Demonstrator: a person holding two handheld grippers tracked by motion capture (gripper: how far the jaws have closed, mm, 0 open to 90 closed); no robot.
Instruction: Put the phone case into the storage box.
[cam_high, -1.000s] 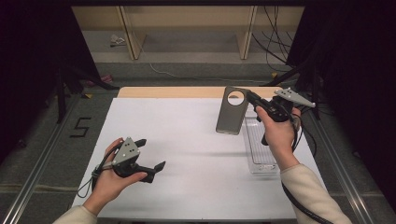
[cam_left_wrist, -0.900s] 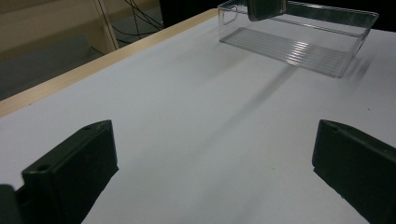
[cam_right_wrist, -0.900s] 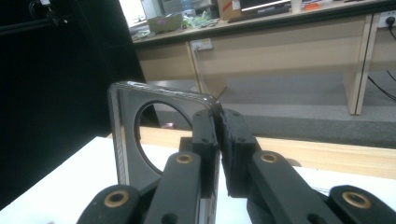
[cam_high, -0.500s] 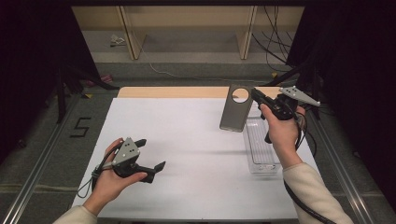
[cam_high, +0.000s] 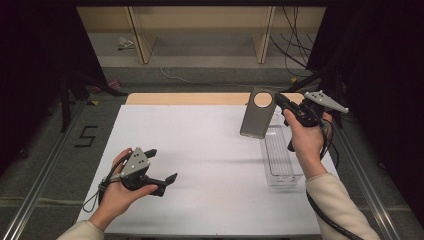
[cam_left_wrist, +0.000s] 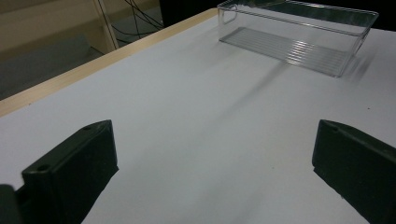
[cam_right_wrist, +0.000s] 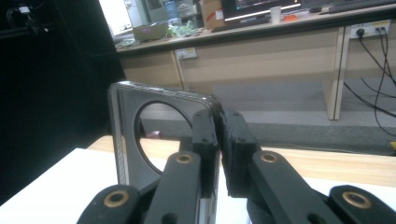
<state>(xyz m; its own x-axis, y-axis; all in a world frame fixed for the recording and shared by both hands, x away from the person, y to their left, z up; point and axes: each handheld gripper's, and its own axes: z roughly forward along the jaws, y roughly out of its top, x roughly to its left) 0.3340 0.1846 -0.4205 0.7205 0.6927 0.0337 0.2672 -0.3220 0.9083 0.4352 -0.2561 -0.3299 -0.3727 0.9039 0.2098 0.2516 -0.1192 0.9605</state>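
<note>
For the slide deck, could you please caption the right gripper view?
Right tongs shut on the edge of a grey phone case with a round cutout, held upright.

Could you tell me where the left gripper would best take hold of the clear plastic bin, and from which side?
Grip the clear bin by one thin long wall, coming straight down from above with one jaw inside and one outside. It sits upright and open-topped, and the left gripper is open, likely wide enough for a wall, not the whole bin.

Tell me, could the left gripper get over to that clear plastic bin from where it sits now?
Probably yes. The left gripper is open and holds nothing, and bare white table lies between it and the clear bin. The grey case held up by the right gripper hangs near the bin's far end.
</note>
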